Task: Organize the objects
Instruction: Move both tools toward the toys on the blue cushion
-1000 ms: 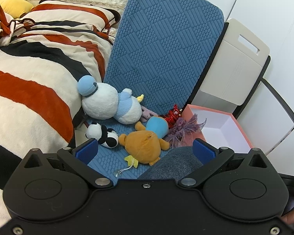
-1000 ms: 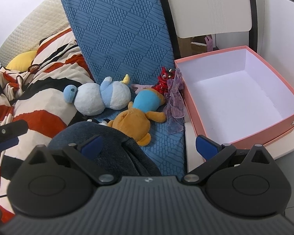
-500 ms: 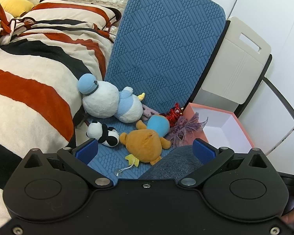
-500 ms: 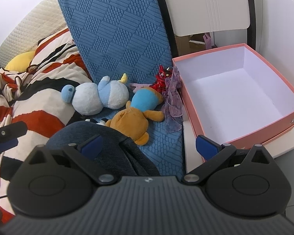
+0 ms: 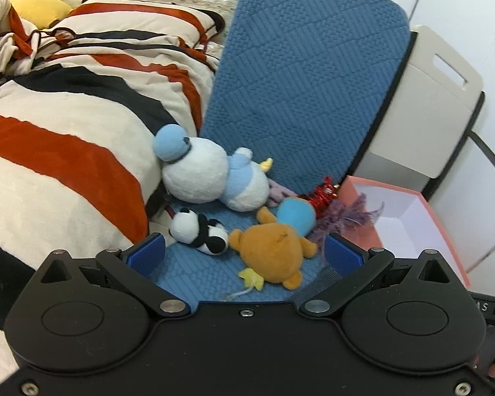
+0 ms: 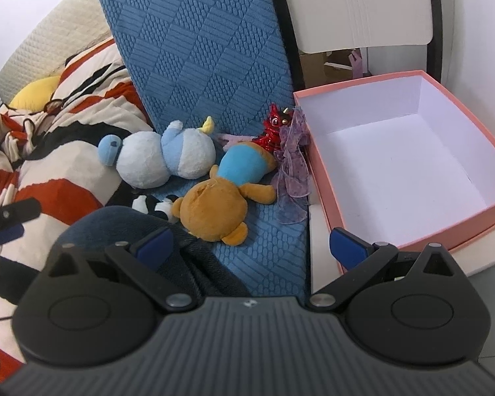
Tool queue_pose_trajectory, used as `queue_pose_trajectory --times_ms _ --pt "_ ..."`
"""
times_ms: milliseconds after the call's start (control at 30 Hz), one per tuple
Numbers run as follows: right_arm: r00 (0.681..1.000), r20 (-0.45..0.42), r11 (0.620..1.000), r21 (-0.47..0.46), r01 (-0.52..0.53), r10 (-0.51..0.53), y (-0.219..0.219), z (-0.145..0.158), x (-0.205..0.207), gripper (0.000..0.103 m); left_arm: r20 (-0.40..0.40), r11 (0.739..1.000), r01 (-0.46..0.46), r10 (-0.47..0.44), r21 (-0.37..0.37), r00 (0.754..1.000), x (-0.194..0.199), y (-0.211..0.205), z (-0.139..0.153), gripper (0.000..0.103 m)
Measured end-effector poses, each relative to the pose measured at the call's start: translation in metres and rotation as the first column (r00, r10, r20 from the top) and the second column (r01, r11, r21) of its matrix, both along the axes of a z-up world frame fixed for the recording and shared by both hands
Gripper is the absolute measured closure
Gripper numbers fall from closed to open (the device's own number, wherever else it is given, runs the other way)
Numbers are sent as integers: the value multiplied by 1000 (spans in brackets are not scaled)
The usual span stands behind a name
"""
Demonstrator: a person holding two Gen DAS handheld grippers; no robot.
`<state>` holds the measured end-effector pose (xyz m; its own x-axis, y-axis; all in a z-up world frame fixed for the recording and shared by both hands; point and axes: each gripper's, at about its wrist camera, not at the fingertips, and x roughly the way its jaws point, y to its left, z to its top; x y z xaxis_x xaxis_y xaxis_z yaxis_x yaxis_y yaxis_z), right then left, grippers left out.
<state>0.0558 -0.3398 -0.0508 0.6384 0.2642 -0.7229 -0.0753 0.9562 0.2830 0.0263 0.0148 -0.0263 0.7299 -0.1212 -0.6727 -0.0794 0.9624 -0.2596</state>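
Note:
Several soft toys lie on a blue mat [image 5: 300, 92]: a brown bear in a blue shirt [image 5: 274, 250] [image 6: 221, 198], a white-and-blue duck [image 5: 211, 175] [image 6: 158, 158], a small panda [image 5: 201, 231] [image 6: 151, 204], a red figure [image 6: 274, 128] and a purple ribbon [image 6: 293, 165]. An empty pink box [image 6: 396, 151] [image 5: 409, 217] stands right of them. My left gripper [image 5: 244, 254] is open, just short of the bear and panda. My right gripper [image 6: 250, 247] is open above the mat's near part, with the bear ahead.
A striped quilt [image 5: 66, 138] is piled on the left with a yellow cushion [image 5: 39, 13] behind. A white chair back [image 6: 356, 6] rises behind the box. A dark blue fabric-covered knee [image 6: 115, 227] sits low in the right wrist view.
My left gripper has moved forward and down toward the bear and panda, which now look larger. My right gripper has shifted only slightly. Both stay open.

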Motion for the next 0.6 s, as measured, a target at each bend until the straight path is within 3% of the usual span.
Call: queue_pose_trajectory --times_ms 233,433,600 --pt "999 13 999 -22 -42 42 -6 -5 16 0 -2 1000 -9 9 -7 1000 14 -1 -12 0" --pt "995 56 993 -94 -73 78 -12 -4 32 0 -13 1000 -3 3 -9 1000 28 -6 -23 0" --pt "992 66 994 -23 -109 111 -29 -3 52 0 -38 999 0 -1 -35 999 41 -10 -39 0"
